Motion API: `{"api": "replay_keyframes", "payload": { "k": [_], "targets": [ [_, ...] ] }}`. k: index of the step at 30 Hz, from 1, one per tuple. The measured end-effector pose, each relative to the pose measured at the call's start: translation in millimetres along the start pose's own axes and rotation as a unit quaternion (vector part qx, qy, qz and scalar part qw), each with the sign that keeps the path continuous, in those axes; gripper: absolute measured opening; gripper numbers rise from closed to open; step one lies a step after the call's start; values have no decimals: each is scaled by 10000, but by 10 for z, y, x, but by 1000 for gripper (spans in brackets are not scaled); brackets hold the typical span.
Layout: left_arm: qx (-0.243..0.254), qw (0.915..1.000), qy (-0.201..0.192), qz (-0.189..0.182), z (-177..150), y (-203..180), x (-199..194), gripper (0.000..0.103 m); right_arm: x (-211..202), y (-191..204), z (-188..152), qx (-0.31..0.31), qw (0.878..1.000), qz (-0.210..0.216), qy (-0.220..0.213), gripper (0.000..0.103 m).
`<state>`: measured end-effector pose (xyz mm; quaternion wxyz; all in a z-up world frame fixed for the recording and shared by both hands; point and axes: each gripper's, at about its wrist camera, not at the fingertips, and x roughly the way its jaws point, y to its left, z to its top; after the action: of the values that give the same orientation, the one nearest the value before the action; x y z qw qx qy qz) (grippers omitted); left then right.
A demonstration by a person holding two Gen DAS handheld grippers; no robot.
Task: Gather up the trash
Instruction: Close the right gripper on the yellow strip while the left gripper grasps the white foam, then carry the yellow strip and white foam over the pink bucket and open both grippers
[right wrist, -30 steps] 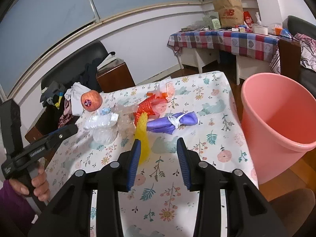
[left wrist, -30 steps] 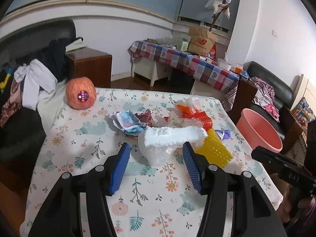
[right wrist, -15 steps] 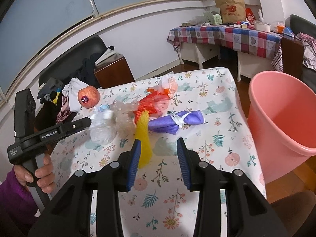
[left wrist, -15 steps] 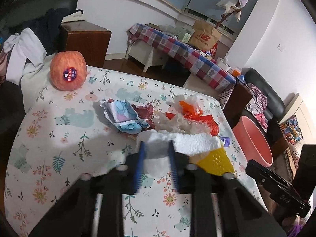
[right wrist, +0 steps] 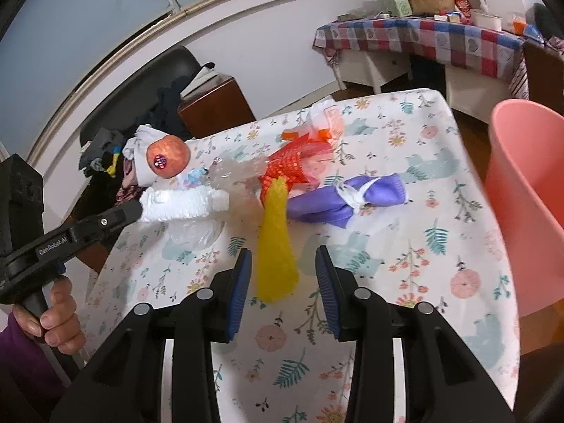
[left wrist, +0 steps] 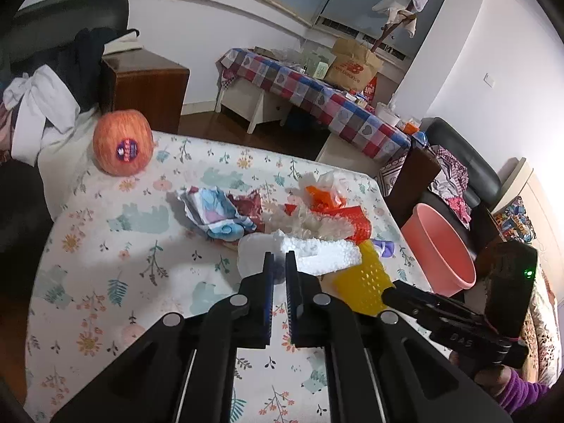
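My left gripper (left wrist: 279, 268) is shut on a white foam piece (left wrist: 324, 252) with a clear plastic bag hanging under it, and holds them just above the floral tablecloth (left wrist: 123, 253); they also show in the right wrist view (right wrist: 183, 204). My right gripper (right wrist: 283, 264) is open, its jaws on either side of a yellow mesh sleeve (right wrist: 276, 250) on the table. Behind lie red-orange wrappers (right wrist: 299, 162), a purple cloth bundle (right wrist: 349, 201) and crumpled blue-white paper (left wrist: 215, 211).
A pink bucket (right wrist: 528, 190) stands on the floor off the table's right edge. A red apple (left wrist: 121, 142) sits at the table's far left corner. A dark chair with clothes (left wrist: 53, 98) and a checkered table (left wrist: 317, 95) lie beyond.
My left gripper closed on the foam piece and bag and lifted them slightly. My right gripper moved forward around the yellow mesh sleeve, staying open.
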<state>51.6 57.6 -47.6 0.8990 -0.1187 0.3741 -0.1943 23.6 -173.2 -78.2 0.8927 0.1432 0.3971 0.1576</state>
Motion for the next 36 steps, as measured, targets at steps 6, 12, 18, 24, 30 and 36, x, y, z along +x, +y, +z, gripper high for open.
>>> {"api": "replay_keyframes", "payload": {
  "k": [6, 12, 18, 24, 30, 36],
  "targets": [
    [-53, 10000, -27, 30, 70, -33, -82, 5, 71, 52, -9, -235, 9995, 127, 146, 18],
    [-22, 10000, -26, 29, 87, -86, -108, 5, -52, 43, -23, -367, 9991, 193, 37, 10],
    [135, 9999, -103, -29, 160, -321, -148, 5, -317, -23, 18, -368, 9987, 219, -272, 10],
    [377, 9991, -117, -142, 217, -643, -122, 5, -613, -170, 46, -266, 9976, 80, -631, 10],
    [648, 9974, -73, -316, 254, -1032, -7, 5, -894, -500, 32, 103, 9950, -236, -963, 10],
    [972, 9940, 53, -494, 262, -1468, 171, 5, -1162, -866, 45, 491, 9890, -565, -1280, 10]
  ]
}}
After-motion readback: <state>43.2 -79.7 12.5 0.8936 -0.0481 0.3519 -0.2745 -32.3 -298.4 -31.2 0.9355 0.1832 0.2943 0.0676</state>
